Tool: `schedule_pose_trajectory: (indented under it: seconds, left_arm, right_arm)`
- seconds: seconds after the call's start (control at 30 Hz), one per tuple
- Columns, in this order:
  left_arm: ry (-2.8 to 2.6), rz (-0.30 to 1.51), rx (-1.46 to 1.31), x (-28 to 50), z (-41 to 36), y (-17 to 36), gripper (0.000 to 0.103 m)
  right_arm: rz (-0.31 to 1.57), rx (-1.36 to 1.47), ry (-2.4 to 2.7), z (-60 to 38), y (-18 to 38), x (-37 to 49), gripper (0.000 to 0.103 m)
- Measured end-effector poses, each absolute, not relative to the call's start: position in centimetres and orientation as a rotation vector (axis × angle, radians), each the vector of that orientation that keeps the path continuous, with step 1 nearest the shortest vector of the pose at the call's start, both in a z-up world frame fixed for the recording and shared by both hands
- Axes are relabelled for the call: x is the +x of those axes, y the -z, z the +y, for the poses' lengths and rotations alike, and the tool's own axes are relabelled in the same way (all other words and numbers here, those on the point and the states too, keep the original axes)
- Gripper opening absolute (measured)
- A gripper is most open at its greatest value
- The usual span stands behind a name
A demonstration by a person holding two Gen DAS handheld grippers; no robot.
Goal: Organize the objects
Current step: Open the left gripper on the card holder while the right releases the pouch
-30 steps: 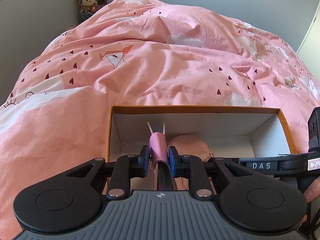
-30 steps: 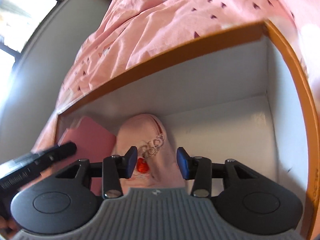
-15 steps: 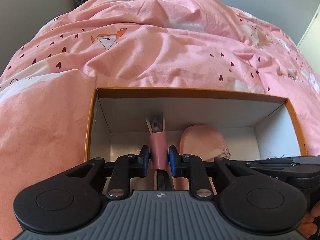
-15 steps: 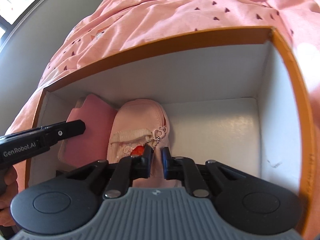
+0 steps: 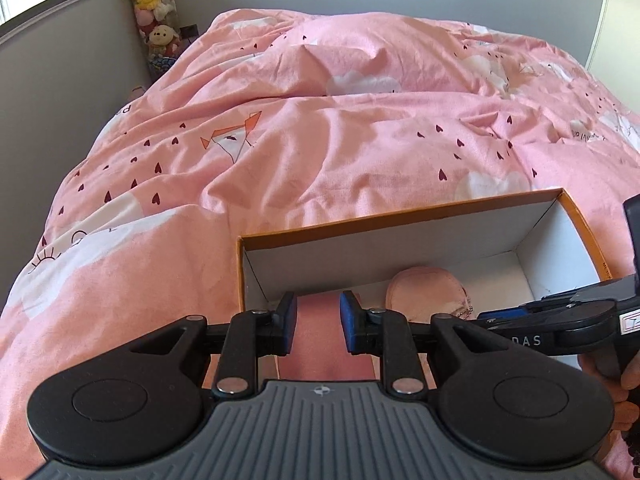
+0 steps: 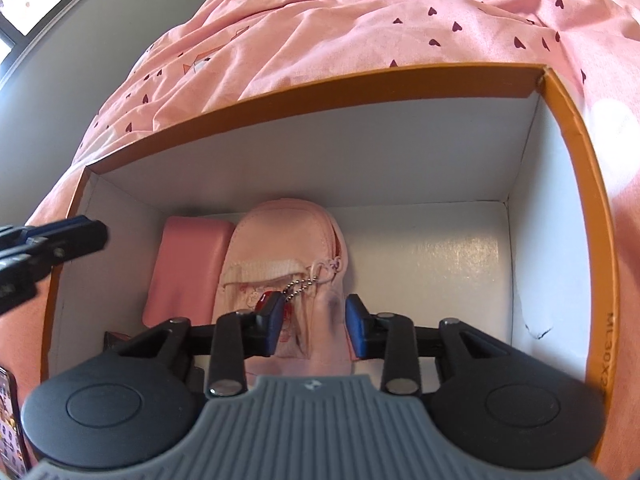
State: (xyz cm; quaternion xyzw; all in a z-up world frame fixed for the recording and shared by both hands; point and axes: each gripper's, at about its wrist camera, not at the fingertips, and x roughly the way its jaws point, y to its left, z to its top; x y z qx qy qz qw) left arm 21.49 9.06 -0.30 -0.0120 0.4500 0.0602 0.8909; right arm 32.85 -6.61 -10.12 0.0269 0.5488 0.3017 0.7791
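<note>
An orange-rimmed box with white walls sits on the bed; it also shows in the left wrist view. Inside lie a flat pink case at the left and a pink zip pouch with a ball-chain charm beside it. In the left wrist view the pink case lies below my open left gripper, and the pouch is to its right. My right gripper is open over the pouch's near end, holding nothing.
A rumpled pink duvet with hearts covers the bed around the box. Plush toys are stacked in the far corner by a window. The box's right half has bare white floor.
Both grippers have opened. The left one let go of the pink case, which now lies flat in the box, and pulled back. The right one released the pouch.
</note>
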Motion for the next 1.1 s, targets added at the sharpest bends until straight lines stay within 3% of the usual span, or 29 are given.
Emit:
schedule_pose_trajectory:
  seconds: [0.07, 0.1, 0.3, 0.6, 1.1]
  left_arm:
    - [-0.131, 0.912, -0.037, 21.0, 9.4, -0.4, 0.027]
    - [-0.134, 0.903, -0.045, 20.9, 9.7, -0.7, 0.027]
    - [-0.154, 0.871, -0.114, 20.0, 11.4, -1.8, 0.027]
    - [-0.159, 0.882, -0.197, 18.7, 13.7, -1.4, 0.027]
    - [-0.166, 0.894, -0.267, 18.0, 15.3, -0.7, 0.027]
  right_arm:
    - [1.199, 0.062, -0.659, -6.5, 10.3, 33.0, 0.035]
    - [1.206, 0.066, -0.668, -6.4, 10.4, 33.1, 0.025]
    - [1.209, 0.119, -0.695, -6.4, 10.3, 32.9, 0.010]
    - [1.147, 0.180, -0.797, -6.1, 6.9, 31.4, 0.009]
    - [1.202, 0.156, -0.862, -0.5, 9.4, 31.5, 0.009]
